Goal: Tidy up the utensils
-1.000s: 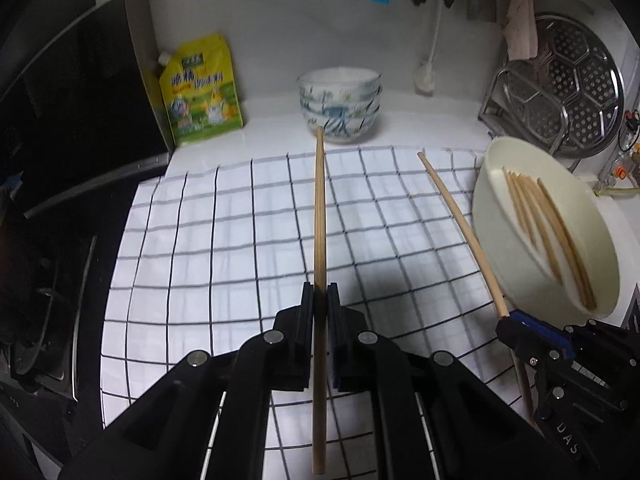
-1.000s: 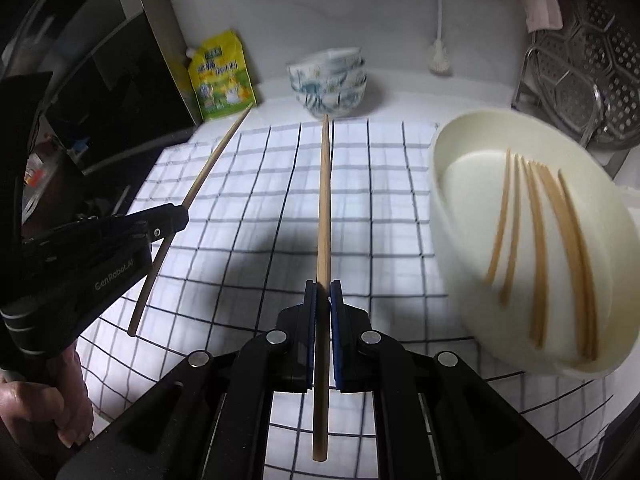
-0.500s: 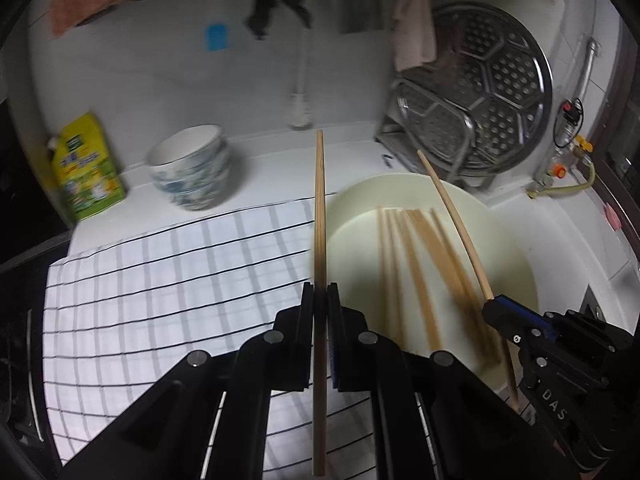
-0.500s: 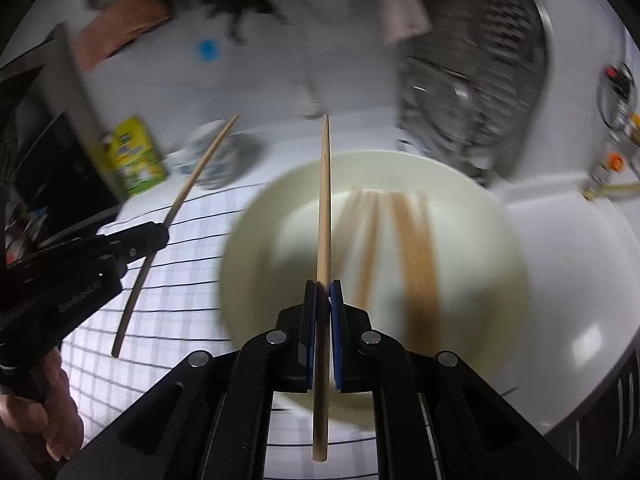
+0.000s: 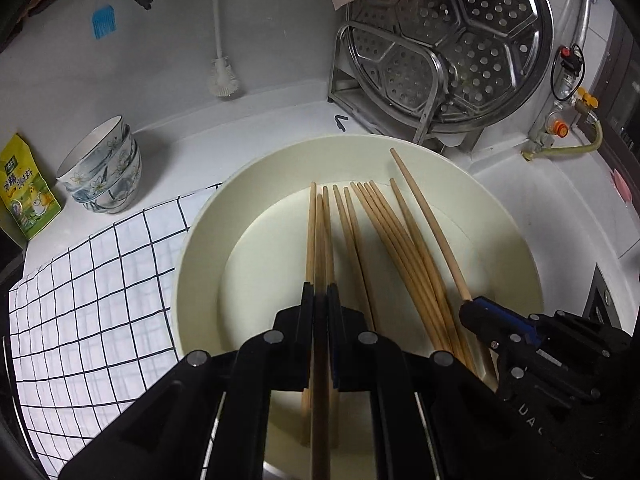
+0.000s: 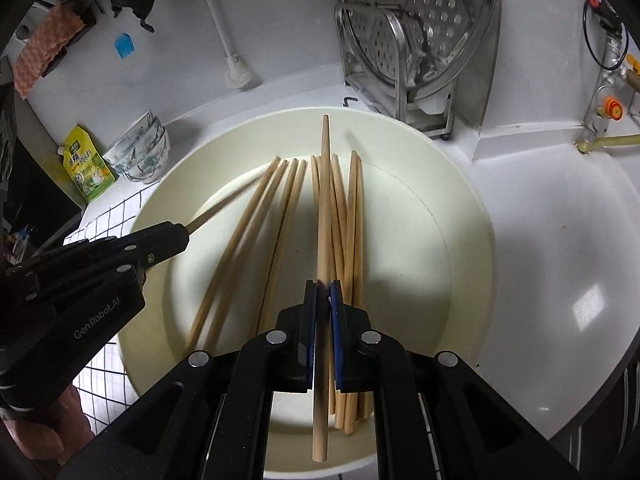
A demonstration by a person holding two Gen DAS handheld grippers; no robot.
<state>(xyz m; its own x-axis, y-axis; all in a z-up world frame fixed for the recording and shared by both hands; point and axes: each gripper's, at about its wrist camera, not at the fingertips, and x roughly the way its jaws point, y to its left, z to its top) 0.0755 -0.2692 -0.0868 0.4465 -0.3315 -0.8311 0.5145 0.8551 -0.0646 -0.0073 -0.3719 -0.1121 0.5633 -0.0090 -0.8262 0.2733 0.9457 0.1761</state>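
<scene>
- The left gripper is pinching one chopstick between pressed-together jaws, holding it over the cream basin, in line with the loose chopsticks lying on the basin floor.
- The right gripper is likewise clamping its own chopstick, which is pointing across the basin toward the far rim, above the bundle already lying there.
- To finish this step well, I judge each stick should be lowered until it is lying nearly flat and parallel to the others before the jaws are spread; letting go from high up risks a bounce or a stick ending up crosswise.
- The two grippers are working close together over one basin, so releasing one at a time looks safer than both at once.
- Around the basin: a checked cloth is lying to its left, stacked bowls and a yellow pouch are standing beyond it, and a steel steamer rack is leaning upright behind.
- The long tip of the right-hand stick is reaching near the far rim, just short of the rack's stand; pushing forward could knock it.
</scene>
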